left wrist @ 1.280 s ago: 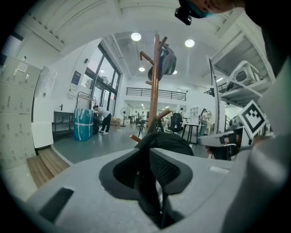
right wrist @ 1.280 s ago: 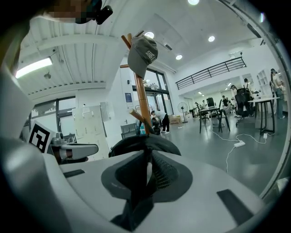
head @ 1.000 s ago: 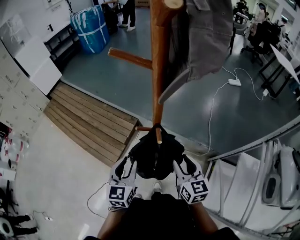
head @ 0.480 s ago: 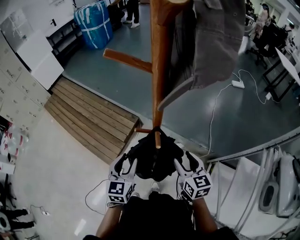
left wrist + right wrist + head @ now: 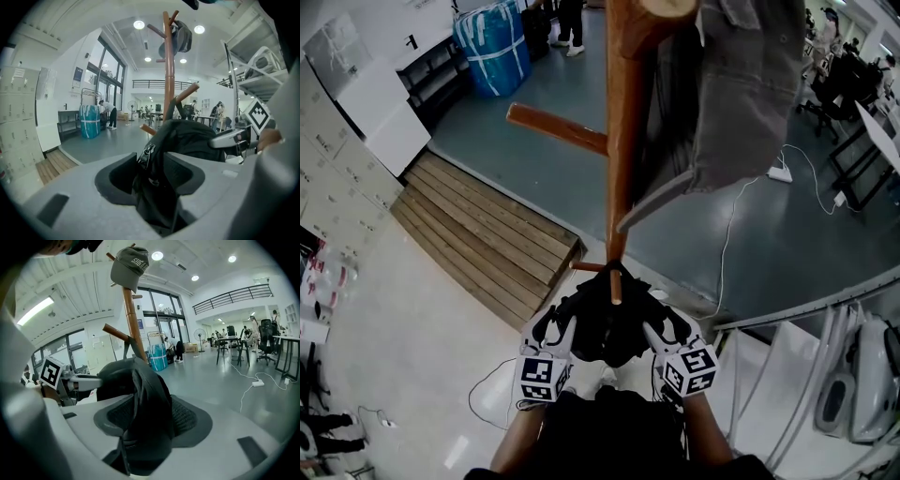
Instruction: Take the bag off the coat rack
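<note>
Black bag [image 5: 605, 330] lies between both grippers' [image 5: 553, 328] [image 5: 664, 330] opening jaws.

We are in a large open-plan office or lab hall: white lockers [image 5: 18, 112] left of the left tool [image 5: 551, 328], tall windows [image 5: 110, 70], a mezzanine railing [image 5: 150, 84], and desks [image 5: 232, 340] with office chairs [image 5: 267, 333] far ahead.

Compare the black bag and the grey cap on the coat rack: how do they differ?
The bag is black and hangs from a low peg; the cap is grey and sits near the top. The left gripper and right gripper, jaws opening, have bag fabric between them; neither is at the cap. Both hang on the same wooden coat rack.
</note>
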### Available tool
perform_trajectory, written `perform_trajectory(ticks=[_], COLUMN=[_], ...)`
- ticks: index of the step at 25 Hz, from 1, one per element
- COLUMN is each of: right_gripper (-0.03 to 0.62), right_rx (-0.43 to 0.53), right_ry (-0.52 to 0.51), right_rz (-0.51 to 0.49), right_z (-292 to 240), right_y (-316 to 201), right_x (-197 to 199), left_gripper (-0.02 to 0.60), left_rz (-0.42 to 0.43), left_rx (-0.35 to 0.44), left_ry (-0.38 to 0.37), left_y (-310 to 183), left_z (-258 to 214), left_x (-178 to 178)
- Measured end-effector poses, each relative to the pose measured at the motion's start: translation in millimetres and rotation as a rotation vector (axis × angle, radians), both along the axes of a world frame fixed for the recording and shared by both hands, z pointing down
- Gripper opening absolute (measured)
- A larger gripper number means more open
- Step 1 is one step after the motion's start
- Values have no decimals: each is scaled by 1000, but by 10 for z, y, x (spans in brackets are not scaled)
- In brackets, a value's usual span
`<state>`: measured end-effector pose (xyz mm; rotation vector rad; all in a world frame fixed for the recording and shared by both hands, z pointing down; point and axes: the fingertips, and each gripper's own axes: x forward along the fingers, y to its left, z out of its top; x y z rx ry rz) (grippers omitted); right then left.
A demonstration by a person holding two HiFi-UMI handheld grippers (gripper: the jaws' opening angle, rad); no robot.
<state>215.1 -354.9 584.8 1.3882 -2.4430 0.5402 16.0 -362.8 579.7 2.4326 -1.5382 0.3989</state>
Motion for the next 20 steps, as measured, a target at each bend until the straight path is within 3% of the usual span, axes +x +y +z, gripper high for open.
perform_trajectory(ticks=[4,8,20], right_gripper=[208,159,103], right_rx=[3,3,10], right_ry=[4,28,58], right_rz=[11,32,84], right_z=[20,19,-30], right_y=[-38,-63,-68], right_x=[14,24,19], left_gripper=[179,150,100], left_rz=[-15,-10,19], left_rx=[6,2,-26], left_ry=[-11,-27,31], left_y=[-60,-72,-9], left_z=[15,14,-57], left_x=[-10,-13,47])
